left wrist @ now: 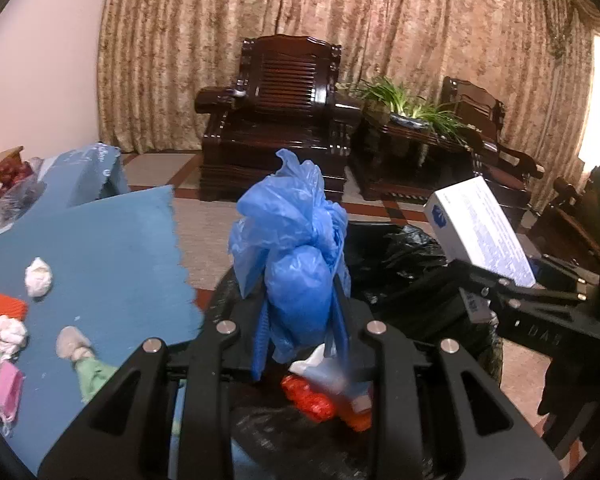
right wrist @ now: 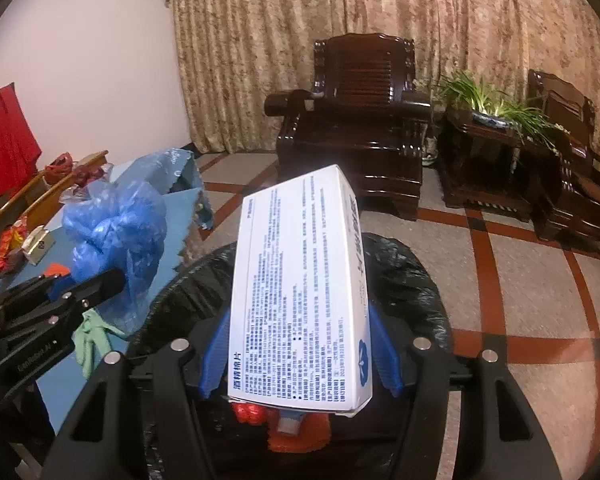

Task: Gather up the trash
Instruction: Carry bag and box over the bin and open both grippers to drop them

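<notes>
- Left gripper: jaws drawn narrow, clamped on a knotted blue plastic bag. The bag stands upright in the centre of the left wrist view, its loose top flaring upward.
- Right gripper: jaws set moderately wide, blue pads pressing both long sides of a white carton printed with small text. The carton fills the centre of the right wrist view, tilted, its far end raised.
- Both items sit above a bin lined with a black bag. The liner rim rings the lower centre of each view.
- Inside the bin, at bottom centre, lies red-orange wrapping; its exact form is unclear.
- Counter with a blue cover sits at left. On it are crumpled white tissues, an orange piece and a pale green cloth.
- Background: dark wooden armchair before patterned curtains.
</notes>
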`<state>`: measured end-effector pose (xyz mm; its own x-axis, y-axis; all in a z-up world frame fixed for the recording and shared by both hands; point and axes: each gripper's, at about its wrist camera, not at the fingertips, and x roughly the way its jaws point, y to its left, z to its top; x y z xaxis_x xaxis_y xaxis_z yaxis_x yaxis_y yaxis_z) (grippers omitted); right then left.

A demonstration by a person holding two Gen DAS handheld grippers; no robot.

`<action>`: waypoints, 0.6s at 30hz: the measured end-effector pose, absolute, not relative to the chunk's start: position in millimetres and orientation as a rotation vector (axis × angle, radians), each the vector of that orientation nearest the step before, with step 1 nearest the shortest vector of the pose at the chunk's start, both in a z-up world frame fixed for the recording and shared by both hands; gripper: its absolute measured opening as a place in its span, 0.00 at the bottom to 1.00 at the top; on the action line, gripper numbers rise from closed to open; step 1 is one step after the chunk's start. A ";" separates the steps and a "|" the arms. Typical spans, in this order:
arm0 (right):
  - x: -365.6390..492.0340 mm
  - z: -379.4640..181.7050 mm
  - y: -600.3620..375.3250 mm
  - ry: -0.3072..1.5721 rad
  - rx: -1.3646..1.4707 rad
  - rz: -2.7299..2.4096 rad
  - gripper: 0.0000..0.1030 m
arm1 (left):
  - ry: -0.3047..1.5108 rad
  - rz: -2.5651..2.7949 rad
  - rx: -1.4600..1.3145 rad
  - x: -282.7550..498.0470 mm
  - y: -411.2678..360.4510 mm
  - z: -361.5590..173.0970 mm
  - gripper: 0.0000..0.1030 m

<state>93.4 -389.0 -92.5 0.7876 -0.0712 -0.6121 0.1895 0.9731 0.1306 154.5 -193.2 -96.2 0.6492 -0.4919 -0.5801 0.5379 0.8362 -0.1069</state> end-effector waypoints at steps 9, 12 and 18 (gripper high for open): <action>99.0 -111.5 -407.7 0.687 0.153 -0.197 0.74 | 0.700 -0.667 0.059 175.3 -222.6 -113.9 0.59; 93.5 -114.6 -411.0 0.680 0.128 -0.226 0.83 | 0.703 -0.680 0.034 177.7 -217.0 -115.8 0.69; 84.2 -113.6 -407.0 0.669 0.144 -0.230 0.94 | 0.681 -0.623 0.036 175.3 -179.9 -110.2 0.86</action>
<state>84.2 -407.0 -113.6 0.7602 -0.1641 -0.6286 0.2566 0.9648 0.0585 175.3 -179.9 -110.2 0.6032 -0.5267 -0.5989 0.5494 0.8188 -0.1668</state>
